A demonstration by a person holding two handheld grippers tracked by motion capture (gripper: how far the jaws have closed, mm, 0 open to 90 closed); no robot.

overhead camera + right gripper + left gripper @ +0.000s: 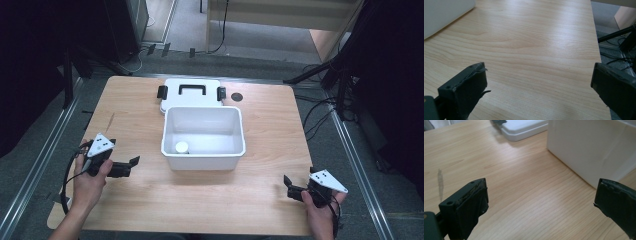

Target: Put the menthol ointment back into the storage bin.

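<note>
My left gripper (131, 165) is released, jaws spread wide over bare wood, pointing at the near-left side of the bin (204, 159), close but not touching. My right gripper (287, 186) is likewise slack and holding nothing, resting near the front right corner, well apart from the bin. I judge both are parked clear so the bin stays reachable from either side. Inside the bin a small white cup (182, 147) sits at the near-left corner (probably why my left is the one aimed there). The lid (190, 92) lies flat just behind, touching the bin's far wall, handle up. The table (260, 200) is pale wood; grey floor, cables and dark stands surround it.
</note>
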